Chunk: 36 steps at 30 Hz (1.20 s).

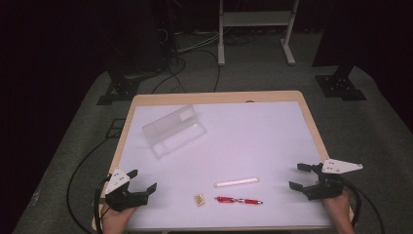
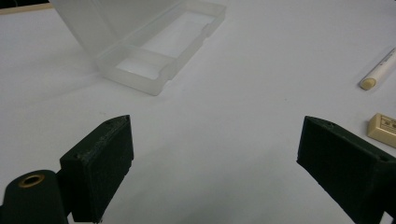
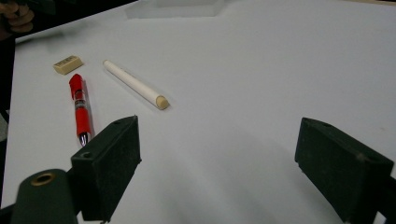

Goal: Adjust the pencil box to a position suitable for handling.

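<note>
Open tabletop [image 1: 272,136] (box [image 1: 174,130] far-left)

The clear plastic hinged case [image 2: 154,51] is cut off by the top edge of the left gripper view, so its raised lid runs out of frame; in the right gripper view only a blurred strip of its near wall [image 3: 175,9] enters at the top. The white cylindrical stick [image 2: 377,72] is cropped by the right edge of the left gripper view, as is the small cream eraser block [image 2: 384,128]. The print on the eraser is too small to read in any view. In the high view the person's hands are cut by the bottom edge, and the room behind the table is too dark to resolve.
</note>
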Each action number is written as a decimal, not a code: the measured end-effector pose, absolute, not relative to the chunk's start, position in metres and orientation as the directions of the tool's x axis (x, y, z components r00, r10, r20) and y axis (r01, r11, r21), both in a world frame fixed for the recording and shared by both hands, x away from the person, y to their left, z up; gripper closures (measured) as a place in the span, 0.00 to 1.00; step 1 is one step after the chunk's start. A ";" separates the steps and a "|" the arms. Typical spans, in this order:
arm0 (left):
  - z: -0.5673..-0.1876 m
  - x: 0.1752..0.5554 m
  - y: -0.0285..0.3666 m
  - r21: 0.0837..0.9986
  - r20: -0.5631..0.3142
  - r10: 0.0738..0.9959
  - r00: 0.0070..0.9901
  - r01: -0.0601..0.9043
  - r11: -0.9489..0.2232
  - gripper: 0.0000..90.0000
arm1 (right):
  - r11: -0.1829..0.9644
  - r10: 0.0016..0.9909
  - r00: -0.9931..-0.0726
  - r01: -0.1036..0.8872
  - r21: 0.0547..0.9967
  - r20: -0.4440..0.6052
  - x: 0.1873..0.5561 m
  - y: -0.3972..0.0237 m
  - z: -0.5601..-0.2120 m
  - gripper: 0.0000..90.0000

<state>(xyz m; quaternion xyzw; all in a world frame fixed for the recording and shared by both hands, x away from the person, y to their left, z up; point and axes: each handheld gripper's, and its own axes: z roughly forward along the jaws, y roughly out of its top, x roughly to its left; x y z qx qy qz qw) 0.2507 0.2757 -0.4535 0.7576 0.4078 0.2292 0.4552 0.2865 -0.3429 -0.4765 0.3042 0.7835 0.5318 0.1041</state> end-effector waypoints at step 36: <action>-0.434 0.285 0.238 0.860 0.036 0.758 0.651 0.366 -0.355 0.11 | 0.250 0.591 -0.792 0.359 0.899 0.152 0.283 -0.342 -0.476 0.15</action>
